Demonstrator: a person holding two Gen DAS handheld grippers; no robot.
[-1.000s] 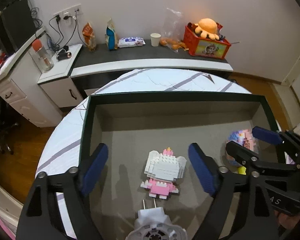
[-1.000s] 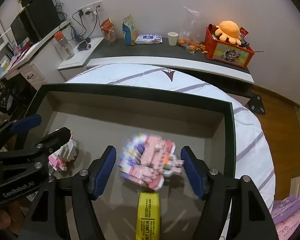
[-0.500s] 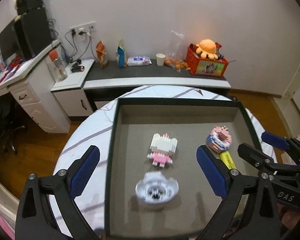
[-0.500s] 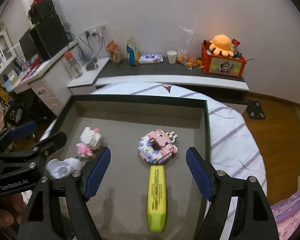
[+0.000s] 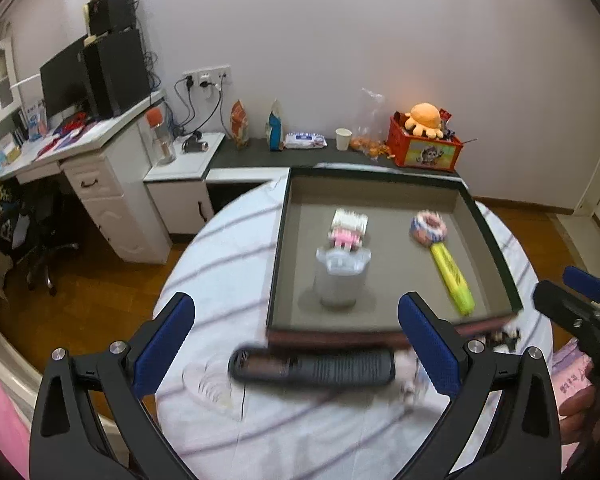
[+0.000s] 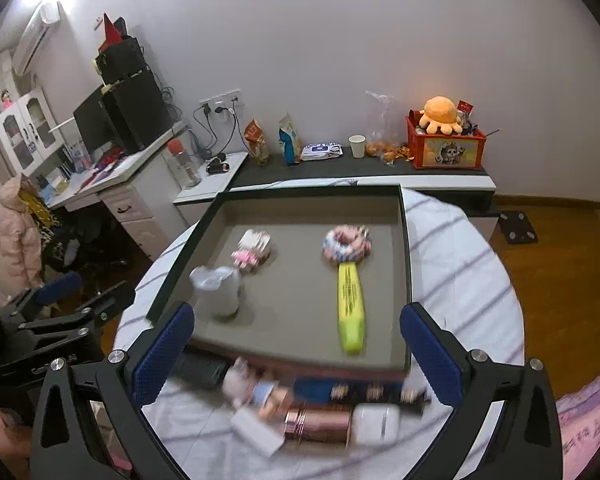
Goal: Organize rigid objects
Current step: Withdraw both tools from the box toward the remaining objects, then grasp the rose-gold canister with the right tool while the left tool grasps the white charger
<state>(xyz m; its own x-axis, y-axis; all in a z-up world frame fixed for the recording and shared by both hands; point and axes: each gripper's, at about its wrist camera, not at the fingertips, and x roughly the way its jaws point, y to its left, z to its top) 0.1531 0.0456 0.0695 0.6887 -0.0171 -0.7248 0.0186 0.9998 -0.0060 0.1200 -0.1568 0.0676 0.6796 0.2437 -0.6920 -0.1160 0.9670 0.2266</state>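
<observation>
Your left gripper [image 5: 296,340] fills the bottom of the left wrist view, jaws still spreading, nothing between the pads. Just beyond them, a blurred dark comb-like bar [image 5: 312,366] lies crosswise on the striped tablecloth [image 5: 220,264], close to the tray's near wall.

Your right gripper [image 6: 296,350] sits low in the right wrist view, jaws also widening and empty. Below and between its fingers: a smeared cluster on the cloth, including a copper-coloured cylinder [image 6: 318,422] and a white case [image 6: 376,424]; the rest is too blurred to name.

Mid-frame, the dark-rimmed tray [image 6: 406,280] holds four things. Near left, a clear plastic piece [image 6: 216,290], touching or just in front of the white-and-pink block figure [image 6: 252,250]. Right of centre, the yellow highlighter [image 6: 350,310] lies lengthwise, its far end against the pink block donut [image 6: 346,242]. Open grey floor runs down the middle between the two pairs, and along the right wall.

In the left wrist view, bare cloth lies left of the tray out to the table's curved edge.

Far: a low dark shelf [image 6: 360,168] with a red box [image 6: 446,148] against the wall.
</observation>
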